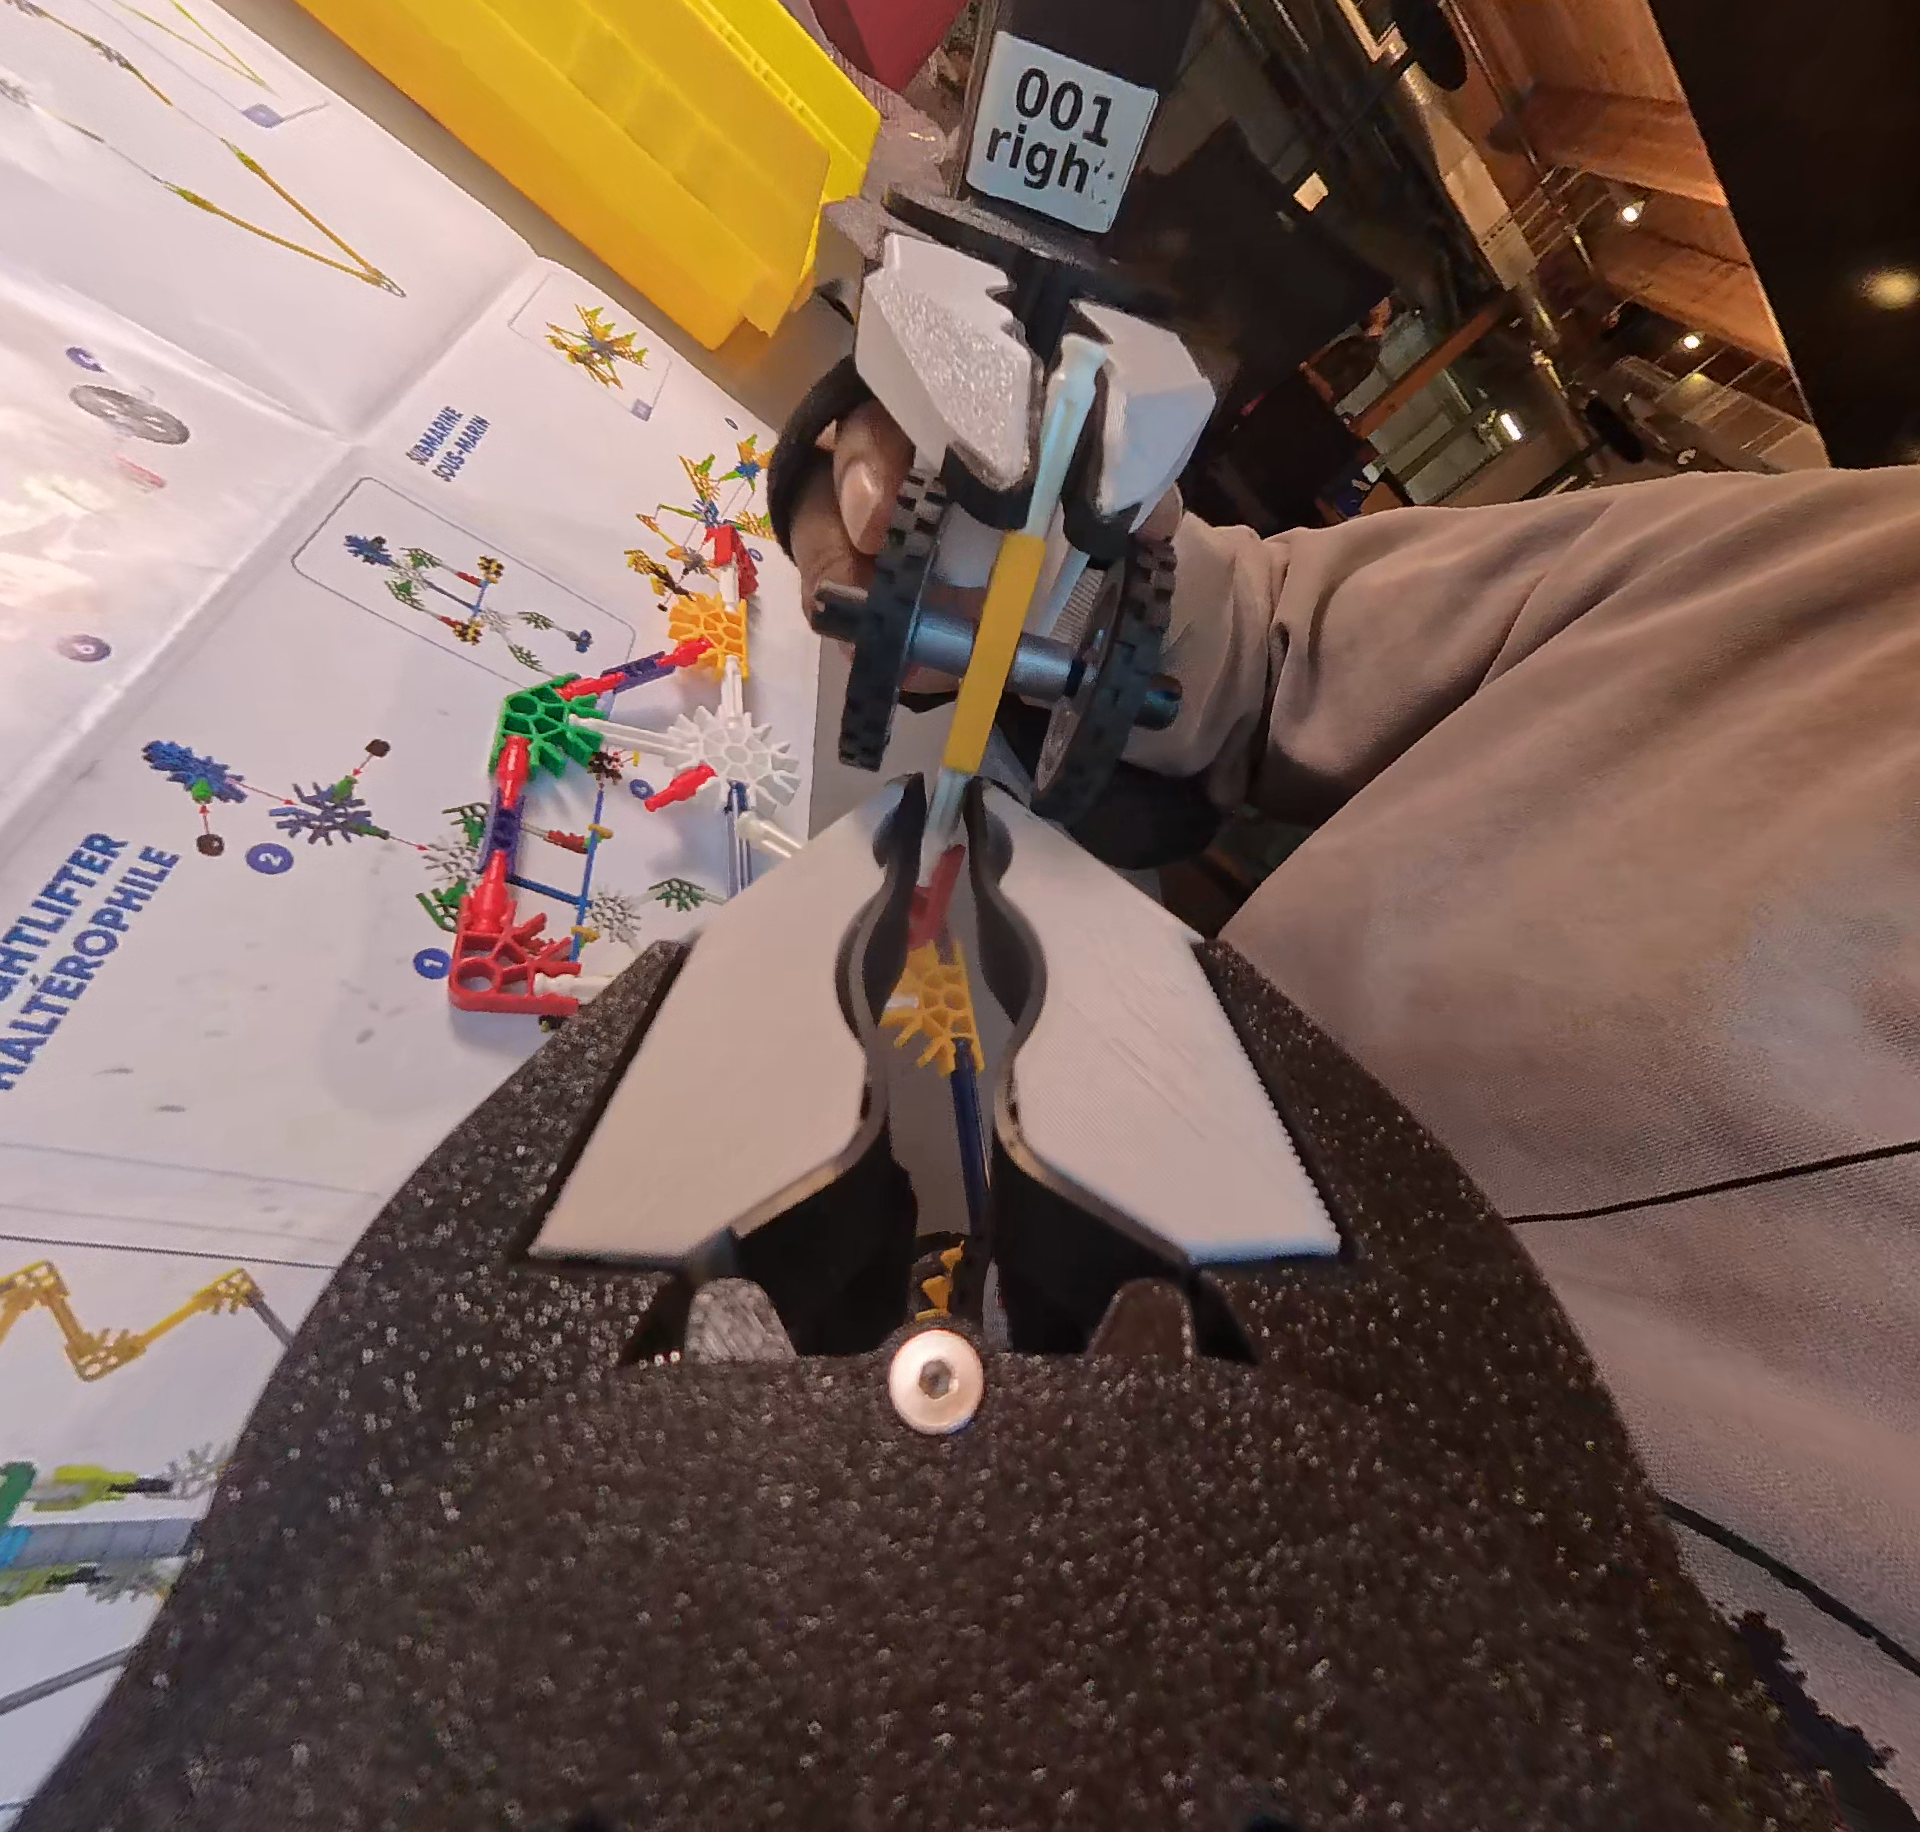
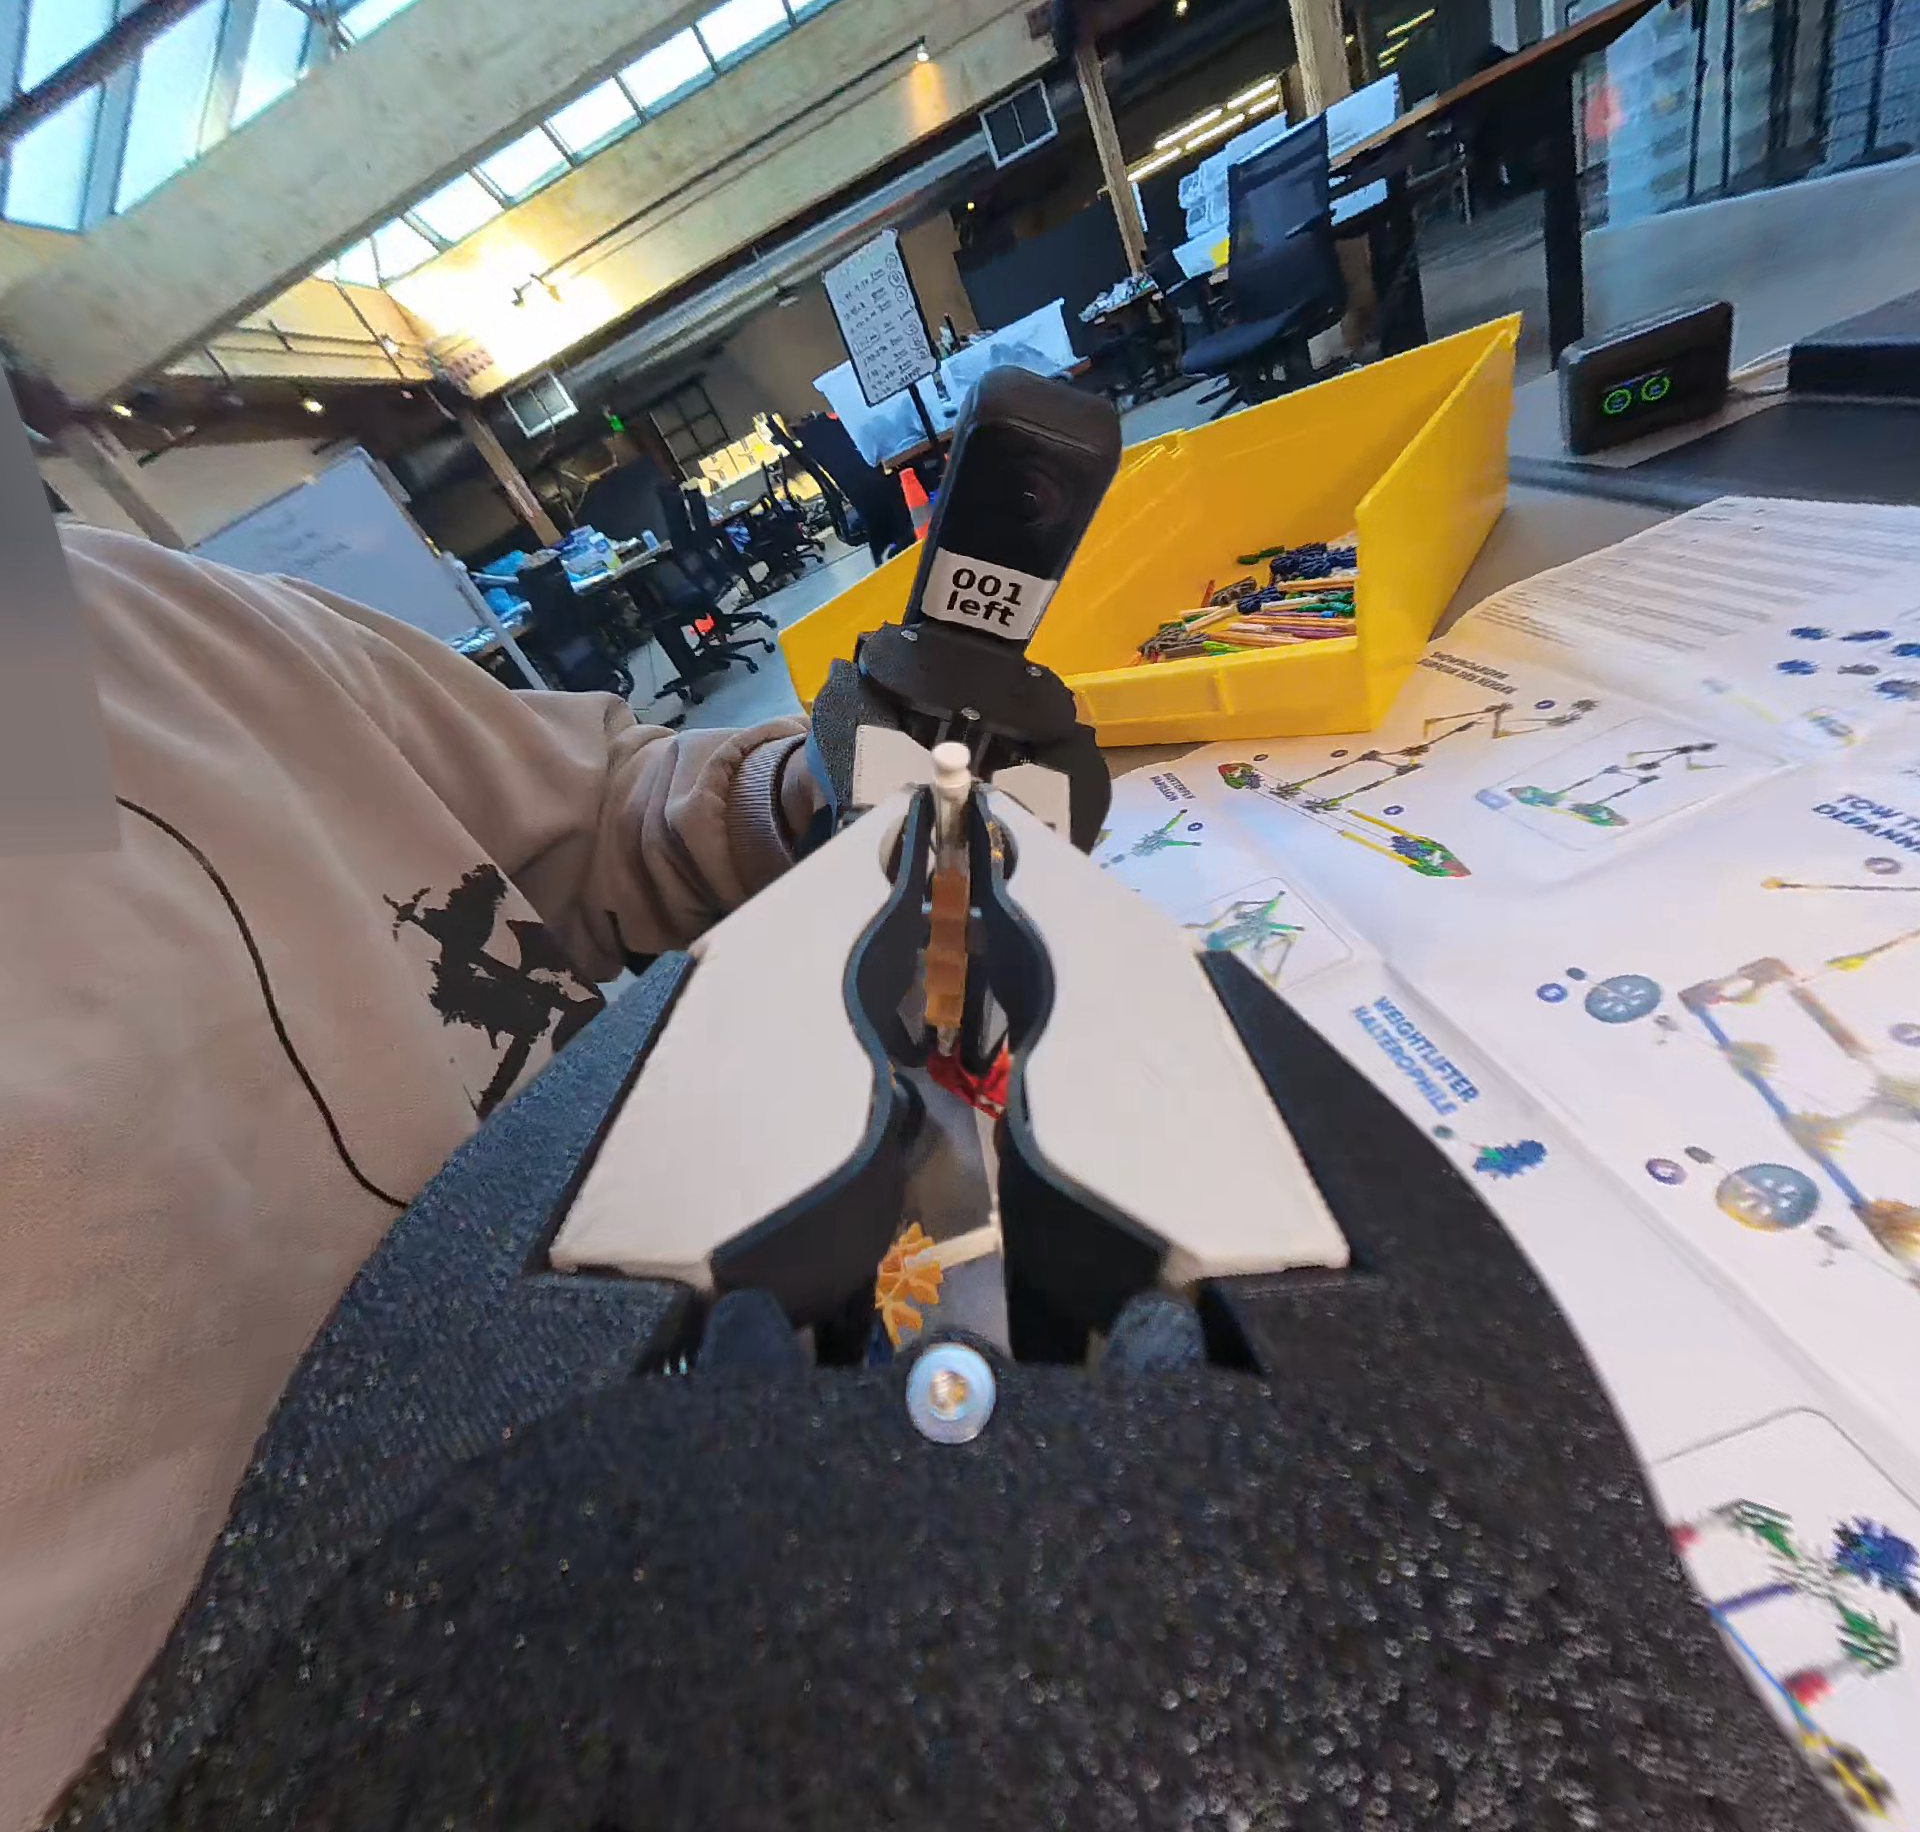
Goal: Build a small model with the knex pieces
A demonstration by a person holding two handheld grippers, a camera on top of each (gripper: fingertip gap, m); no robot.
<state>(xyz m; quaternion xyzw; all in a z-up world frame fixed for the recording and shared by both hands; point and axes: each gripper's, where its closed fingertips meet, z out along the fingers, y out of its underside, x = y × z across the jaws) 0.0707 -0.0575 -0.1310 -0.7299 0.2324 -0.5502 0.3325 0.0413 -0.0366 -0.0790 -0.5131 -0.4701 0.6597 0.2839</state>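
My left gripper [image 1: 943, 795] is shut on the lower white end of a thin rod [image 1: 997, 639] with a yellow middle. A red piece [image 1: 935, 889], a yellow snowflake connector [image 1: 932, 1013] and a blue rod [image 1: 971, 1138] show in the gap between its fingers. My right gripper [image 1: 1060, 400] faces it from above, shut on the rod's upper white end. In the right wrist view my right gripper [image 2: 948, 806] pinches the rod, and its white tip [image 2: 951, 764] sticks out toward the left gripper [image 2: 977, 780]. Two black toothed wheels [image 1: 894, 629] on a grey axle sit behind the rod.
A part-built model of green [image 1: 551, 722], white [image 1: 732, 743], orange [image 1: 712, 629] and red [image 1: 509, 961] connectors lies on a printed instruction sheet [image 1: 260, 951]. A yellow bin [image 2: 1434, 535] holding several loose rods [image 2: 1268, 603] stands at the table's far side. A person's beige sleeve [image 1: 1558, 691] is close by.
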